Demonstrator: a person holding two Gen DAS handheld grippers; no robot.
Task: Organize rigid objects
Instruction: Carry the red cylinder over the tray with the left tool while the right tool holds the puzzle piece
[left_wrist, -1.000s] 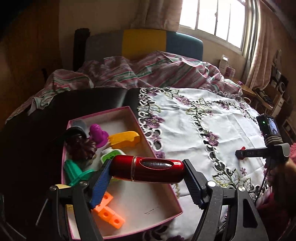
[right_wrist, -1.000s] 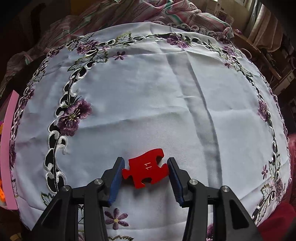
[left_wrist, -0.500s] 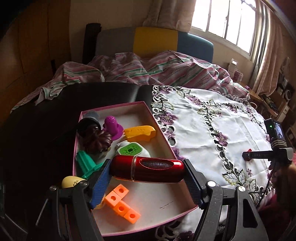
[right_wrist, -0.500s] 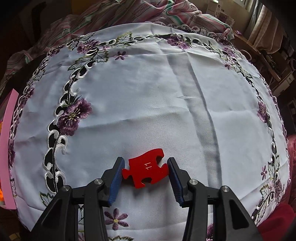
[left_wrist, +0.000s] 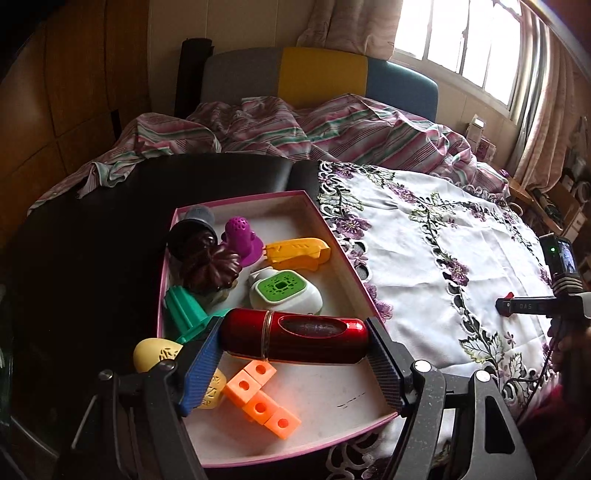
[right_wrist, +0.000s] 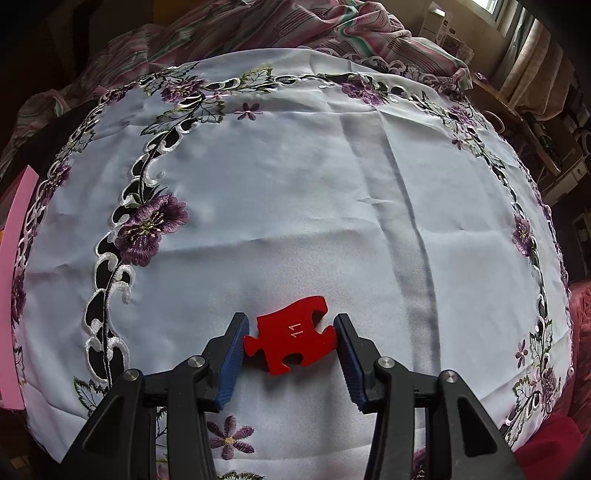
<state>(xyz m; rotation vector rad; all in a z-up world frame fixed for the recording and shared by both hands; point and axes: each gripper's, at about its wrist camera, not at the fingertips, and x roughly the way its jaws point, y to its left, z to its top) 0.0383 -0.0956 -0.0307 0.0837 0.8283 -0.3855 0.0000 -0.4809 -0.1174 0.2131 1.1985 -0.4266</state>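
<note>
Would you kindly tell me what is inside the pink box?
The pink box holds orange linked cubes, a green-topped white gadget, a yellow toy, a purple piece, a dark flower shape, green parts. The red cylinder covers whatever lies beneath it.

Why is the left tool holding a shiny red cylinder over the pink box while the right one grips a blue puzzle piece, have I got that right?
Nearly. The puzzle piece is red, marked 11, as the right wrist view shows. The red cylinder over the pink box is correct.
</note>
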